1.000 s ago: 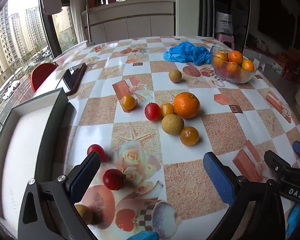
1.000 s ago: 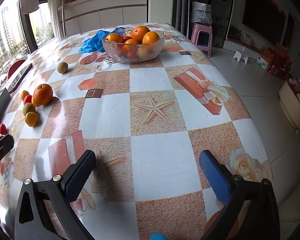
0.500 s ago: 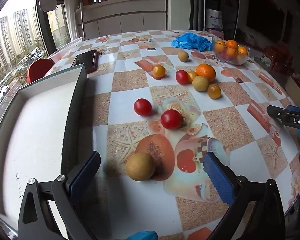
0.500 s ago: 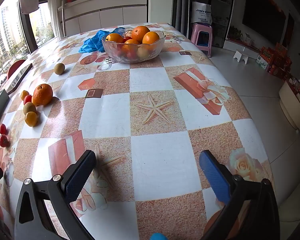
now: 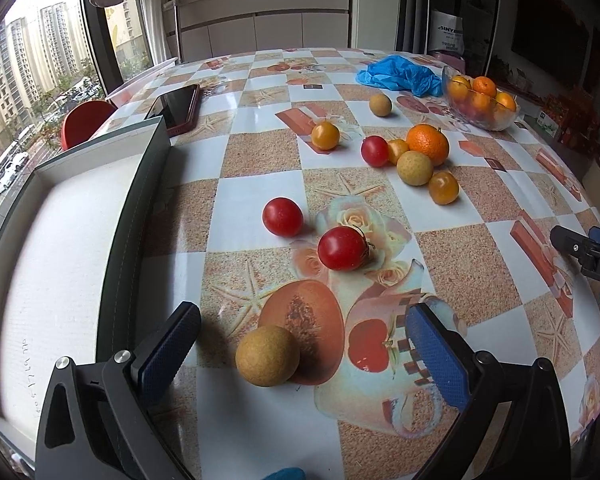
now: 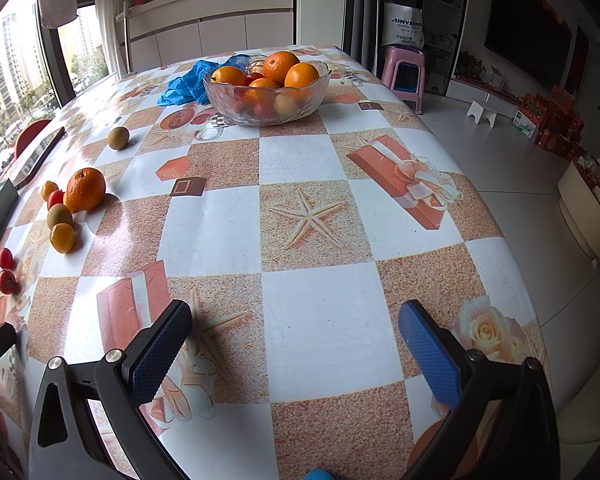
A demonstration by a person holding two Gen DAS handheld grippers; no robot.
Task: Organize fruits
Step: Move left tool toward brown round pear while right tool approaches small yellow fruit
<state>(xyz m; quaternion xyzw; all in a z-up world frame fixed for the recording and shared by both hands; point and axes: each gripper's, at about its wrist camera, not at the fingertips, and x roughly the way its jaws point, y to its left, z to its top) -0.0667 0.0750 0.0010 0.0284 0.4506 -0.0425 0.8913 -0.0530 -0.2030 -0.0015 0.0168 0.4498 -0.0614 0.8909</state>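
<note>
In the left wrist view my left gripper is open and empty, with a tan round fruit lying on the table between its fingers. Two red tomatoes lie just beyond it. Farther back sits a cluster: an orange, a tan fruit, small yellow fruits and a red tomato. A glass bowl filled with oranges stands at the far end. My right gripper hovers open above bare tablecloth with nothing between its fingers.
A white tray with dark walls sits on the left of the table. A dark phone lies behind it. Blue crumpled gloves rest by the bowl. A lone tan fruit lies mid-table. The table edge drops to the floor on the right.
My left gripper has drawn back toward the near edge; the tan fruit now lies between its fingers and the tomatoes lie farther ahead. The right gripper has stayed still.
</note>
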